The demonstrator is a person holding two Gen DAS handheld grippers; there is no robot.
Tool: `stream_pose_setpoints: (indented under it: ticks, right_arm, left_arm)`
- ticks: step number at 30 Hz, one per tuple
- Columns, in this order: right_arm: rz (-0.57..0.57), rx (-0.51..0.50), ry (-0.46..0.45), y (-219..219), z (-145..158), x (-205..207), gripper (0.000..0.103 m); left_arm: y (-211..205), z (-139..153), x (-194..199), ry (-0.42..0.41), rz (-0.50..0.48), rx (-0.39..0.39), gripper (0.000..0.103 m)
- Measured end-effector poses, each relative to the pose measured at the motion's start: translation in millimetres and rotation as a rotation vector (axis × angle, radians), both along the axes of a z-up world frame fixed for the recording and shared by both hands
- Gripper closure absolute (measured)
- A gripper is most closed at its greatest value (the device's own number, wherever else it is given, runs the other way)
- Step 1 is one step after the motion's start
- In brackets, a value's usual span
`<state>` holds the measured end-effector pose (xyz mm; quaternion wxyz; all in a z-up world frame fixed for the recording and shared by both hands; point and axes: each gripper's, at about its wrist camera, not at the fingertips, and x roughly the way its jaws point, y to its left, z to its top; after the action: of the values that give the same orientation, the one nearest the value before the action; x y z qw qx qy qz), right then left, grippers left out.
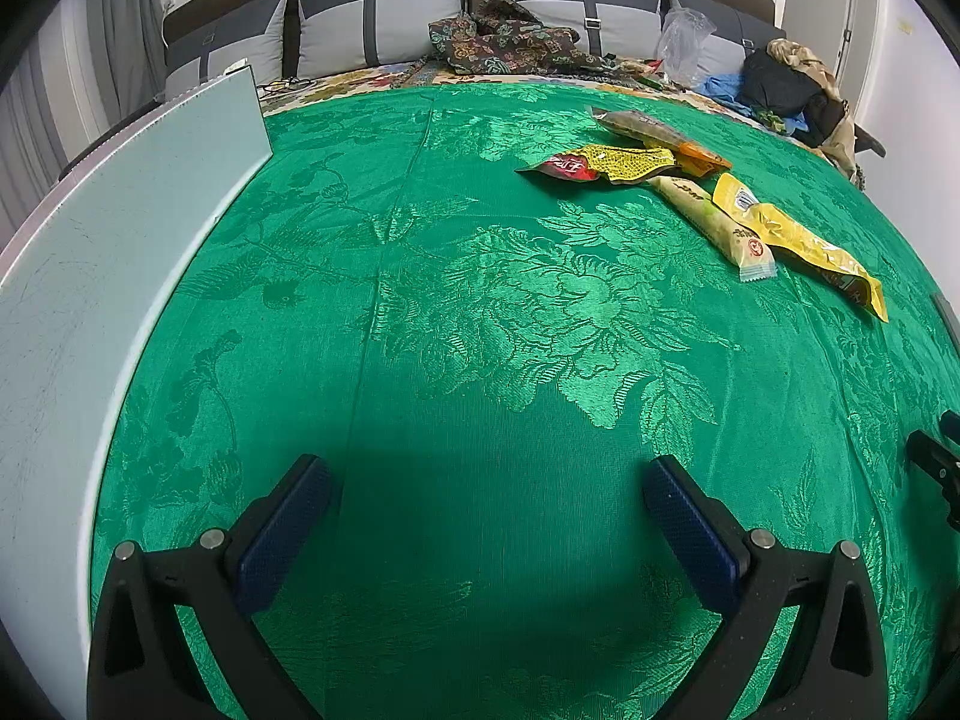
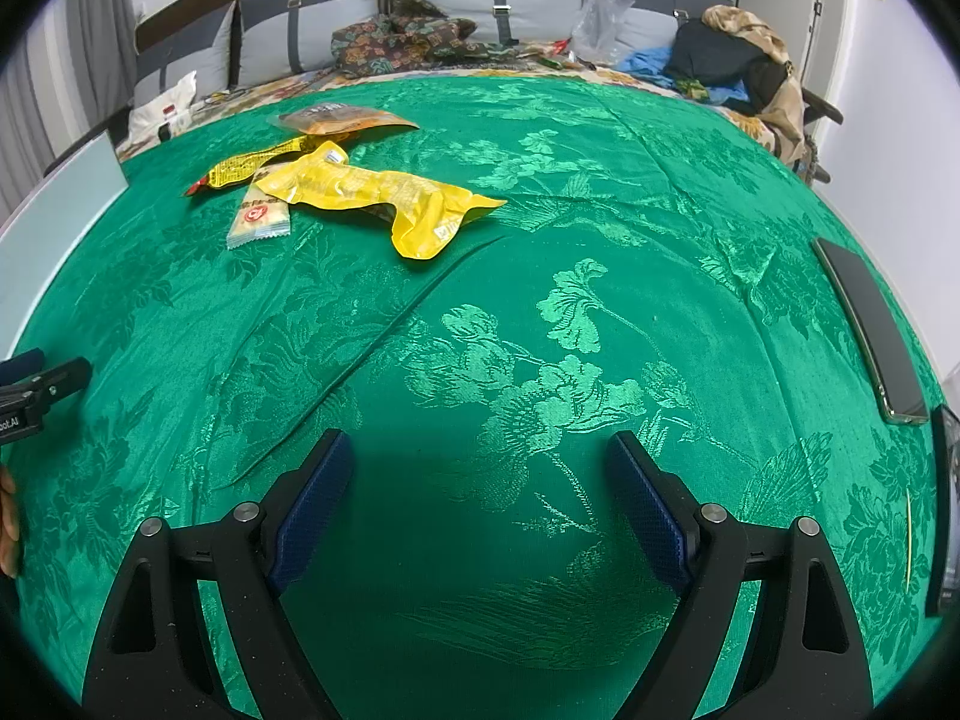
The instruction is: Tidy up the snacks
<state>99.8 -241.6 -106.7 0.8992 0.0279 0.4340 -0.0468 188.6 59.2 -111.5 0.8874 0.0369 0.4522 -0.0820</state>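
Both of my grippers hang over bare green cloth (image 1: 480,312): left gripper (image 1: 486,495) and right gripper (image 2: 479,468) each with jaws spread wide, nothing between them. Farther off I see the snack packets (image 2: 336,186) bunched together, a yellow packet (image 2: 384,192) overlapping a pale one (image 2: 259,217). At right lies a phone (image 2: 870,324).
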Motion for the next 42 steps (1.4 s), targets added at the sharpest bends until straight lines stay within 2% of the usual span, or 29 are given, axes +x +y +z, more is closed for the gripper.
stream_pose_setpoints:
  ticks: [8,12,15,18,21,22,27,28,31,35,37,39,40,42]
  right_arm:
    - [0.000,0.000,0.000,-0.2,-0.1,0.1,0.014]
    - [0.000,0.000,0.000,0.0,0.0,0.0,0.014]
    - [0.000,0.000,0.000,0.1,0.0,0.0,0.014]
    - [0.001,0.001,-0.001,-0.1,-0.1,0.0,0.014]
    - [0.075,0.001,0.023,-0.1,0.6,7.4,0.013]
    - [0.160,0.000,0.058,0.2,4.6,19.4,0.015]
    - [0.380,-0.098,0.050,10.1,38.5,82.9,0.015]
    - [0.441,-0.107,0.082,15.7,40.8,105.8,0.015]
    - [0.530,-0.128,0.178,29.8,32.8,156.3,0.015]
    - [0.513,-0.084,0.267,36.5,11.4,199.1,0.015]
    - [0.504,-0.042,0.274,36.7,6.3,203.5,0.016]
    - [0.484,-0.025,0.260,37.1,7.7,201.0,0.021]
    - [0.478,-0.038,0.245,37.2,11.2,197.1,0.035]
    - [0.472,-0.026,0.245,37.4,13.2,188.8,0.048]
  left_arm:
    - [-0.2,-0.3,0.4,0.000,-0.003,0.002,0.000]
    - [2.1,0.1,14.4,0.038,-0.100,0.015,0.000]
    - [15.5,-1.1,13.9,0.003,-0.093,-0.001,0.000]
    - [15.9,-1.0,13.3,0.001,-0.090,0.001,0.000]
    - [15.9,-1.6,13.9,0.001,-0.089,0.000,0.000]
    - [16.0,-1.8,14.0,0.001,-0.089,-0.001,0.000]
    - [16.9,-1.8,14.8,0.002,-0.085,-0.005,0.000]
    - [17.2,-1.6,14.9,0.002,-0.085,-0.006,0.000]
    - [17.1,-1.7,15.1,0.002,-0.085,-0.005,0.000]
    - [17.0,-1.9,15.3,0.002,-0.085,-0.006,0.000]
    - [17.0,-2.0,15.3,0.002,-0.085,-0.006,0.000]
    - [17.1,-2.0,15.2,0.002,-0.085,-0.005,0.000]
    - [17.1,-2.0,15.3,0.002,-0.085,-0.005,0.000]
    - [17.1,-2.0,15.4,0.002,-0.085,-0.005,0.000]
